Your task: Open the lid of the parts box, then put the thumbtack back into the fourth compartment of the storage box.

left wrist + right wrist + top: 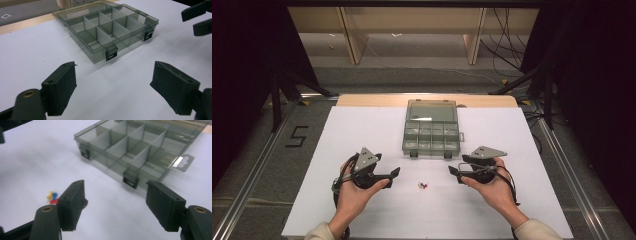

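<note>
floor [257, 150]: grey carpet | wooden shelving [412, 30] behind | black curtains [242, 60] flank sides

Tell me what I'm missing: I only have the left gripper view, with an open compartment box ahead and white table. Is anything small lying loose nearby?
Observer: Yes. A small cluster of coloured pushpins lies on the white table, between the two grippers in the high view.
Operator: Which colours?
Observer: The right gripper view shows yellow, blue and red.
Operator: Is the right gripper holding anything?
Observer: No. In its own view its jaws stand open with only bare table between them.
Operator: Where are the pins relative to the box?
Observer: In the high view they lie on the person's side of it, apart from its latched front edge.
</note>
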Tool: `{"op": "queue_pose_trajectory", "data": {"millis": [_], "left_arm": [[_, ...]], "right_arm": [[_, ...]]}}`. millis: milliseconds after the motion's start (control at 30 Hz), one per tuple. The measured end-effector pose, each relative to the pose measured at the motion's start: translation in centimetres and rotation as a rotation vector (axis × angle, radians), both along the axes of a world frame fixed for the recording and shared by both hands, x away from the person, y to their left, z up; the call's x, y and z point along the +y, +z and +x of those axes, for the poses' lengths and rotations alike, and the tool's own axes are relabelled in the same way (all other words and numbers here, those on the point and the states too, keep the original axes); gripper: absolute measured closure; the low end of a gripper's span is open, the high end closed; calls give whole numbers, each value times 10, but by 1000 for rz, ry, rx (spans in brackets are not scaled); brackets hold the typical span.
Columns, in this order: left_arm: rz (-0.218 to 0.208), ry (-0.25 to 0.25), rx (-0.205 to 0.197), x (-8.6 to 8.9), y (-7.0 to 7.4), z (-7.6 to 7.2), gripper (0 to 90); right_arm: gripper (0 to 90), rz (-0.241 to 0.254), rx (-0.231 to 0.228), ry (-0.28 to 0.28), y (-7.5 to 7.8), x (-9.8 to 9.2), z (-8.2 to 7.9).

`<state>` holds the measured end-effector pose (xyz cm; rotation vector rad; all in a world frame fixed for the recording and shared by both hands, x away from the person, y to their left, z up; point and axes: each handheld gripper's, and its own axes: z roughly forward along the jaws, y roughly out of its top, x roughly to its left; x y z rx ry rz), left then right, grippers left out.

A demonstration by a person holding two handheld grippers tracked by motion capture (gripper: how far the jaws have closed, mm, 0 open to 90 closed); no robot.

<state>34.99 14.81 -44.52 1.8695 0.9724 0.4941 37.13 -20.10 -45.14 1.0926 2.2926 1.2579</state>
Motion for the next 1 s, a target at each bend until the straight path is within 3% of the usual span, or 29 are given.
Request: {"op": "queue_pose_trajectory", "data": {"millis": [133,200,400,567,767,1000], "left_arm": [[16,4,8,2,-3,1,191],[-11,20,2,2,-2,0,182],[-12,27,-2,4,-1,-1,168],[-9,28,-4,3,0,-2,170],[-1,23,8,1,-3,0,180],[6,18,11,0,-4,1,184]], "right_arm": [[326,4,-9,18,-1,3,1],[325,12,-3,17,0,4,0],[325,15,-9,51,2,11,-1],[343,-2,23,82,-1,21,-5],[404,-15,27,129,-4,37,-10],[547,-77,58,174,-8,60,-11]]}}
